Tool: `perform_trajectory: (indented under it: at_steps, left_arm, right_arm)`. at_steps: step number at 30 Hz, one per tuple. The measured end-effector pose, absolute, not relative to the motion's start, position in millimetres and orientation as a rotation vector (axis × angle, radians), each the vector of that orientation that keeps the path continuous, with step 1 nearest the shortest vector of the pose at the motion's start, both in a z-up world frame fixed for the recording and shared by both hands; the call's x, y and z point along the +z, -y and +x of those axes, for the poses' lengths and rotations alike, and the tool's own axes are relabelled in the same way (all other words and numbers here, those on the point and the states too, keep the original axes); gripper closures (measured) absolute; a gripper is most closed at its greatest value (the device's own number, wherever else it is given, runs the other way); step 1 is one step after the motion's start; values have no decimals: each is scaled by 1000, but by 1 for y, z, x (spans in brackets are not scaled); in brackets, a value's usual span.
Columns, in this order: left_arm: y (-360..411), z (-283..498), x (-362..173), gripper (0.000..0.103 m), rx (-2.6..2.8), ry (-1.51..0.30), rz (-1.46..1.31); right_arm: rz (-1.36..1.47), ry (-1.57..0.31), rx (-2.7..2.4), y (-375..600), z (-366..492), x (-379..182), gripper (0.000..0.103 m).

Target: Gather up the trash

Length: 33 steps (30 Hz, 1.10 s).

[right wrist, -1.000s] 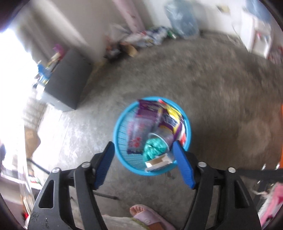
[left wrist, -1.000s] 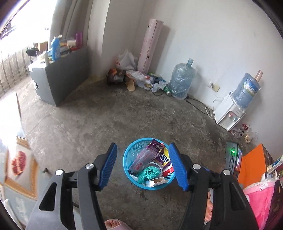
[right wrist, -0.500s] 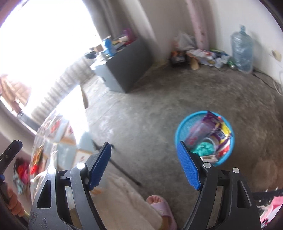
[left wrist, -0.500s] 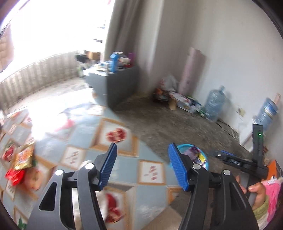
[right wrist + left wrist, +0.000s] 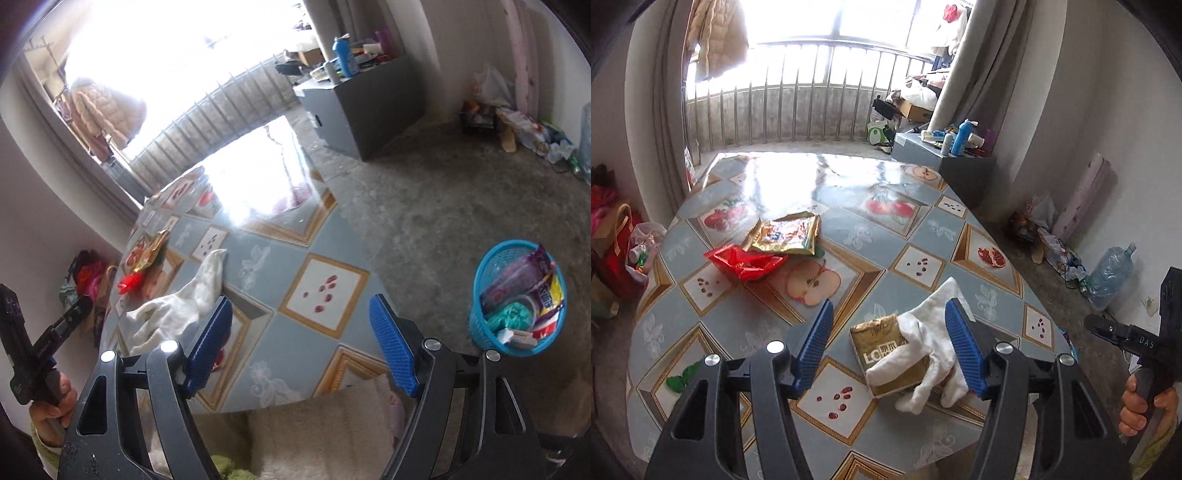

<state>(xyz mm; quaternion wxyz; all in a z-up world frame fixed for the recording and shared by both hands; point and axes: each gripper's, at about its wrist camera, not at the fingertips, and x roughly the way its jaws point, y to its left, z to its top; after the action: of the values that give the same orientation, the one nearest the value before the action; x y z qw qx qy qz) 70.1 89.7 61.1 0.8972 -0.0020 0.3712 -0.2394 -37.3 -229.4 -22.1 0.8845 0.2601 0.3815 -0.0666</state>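
Left wrist view: the left gripper (image 5: 888,345) is held wide open, with a glove (image 5: 925,341) and gold packet (image 5: 886,354) seen between its fingers. The right gripper (image 5: 301,345) is spread wide and empty over the table (image 5: 280,266), with the basket (image 5: 517,299) seen off to its right.

Daylit, from one side only: strong backlight through the window (image 5: 849,22) behind the balcony railing (image 5: 798,107), blown out to pure white in both views. Broad white glare across the far half of the glossy tablecloth (image 5: 798,177), wiping out its pattern; in the right wrist view an even larger burnt-out patch (image 5: 255,177). Soft, faint shadows under the wrappers (image 5: 764,247). Sharp near the middle, slightly smeared in the right wrist view. Heavy fisheye bending of walls and railing toward the edges, black vignette in the corners. Dim, flat light on the concrete floor (image 5: 461,192).
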Motion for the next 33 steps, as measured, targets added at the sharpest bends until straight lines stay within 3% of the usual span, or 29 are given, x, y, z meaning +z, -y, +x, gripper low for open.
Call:
perform_trajectory:
  at_steps: [5,9,18,23,28,33]
  left_arm:
    - [-83,70,40,42,-528,-801,-33]
    - [-87,76,25,44,-563,-836,-86]
    - [-92,94,1,64,-584,-904,-174]
    - [-103,101,-3,65,-577,-909,-204]
    - [-109,105,-7,65,-576,-918,-226]
    - [-112,107,-10,65,-566,-925,-236]
  right_arm:
    - [538,-840,-71,202,-23,-22,31]
    - [557,-888,-10,183,-7,-28,39]
    - [545,-996,-15,153,45,-52,62]
    - [504,-1025,-39,147,66,-60,75]
    - [463,-1039,-35,142,69,-64,99]
    - [468,-991,8,144,58,-46,103]
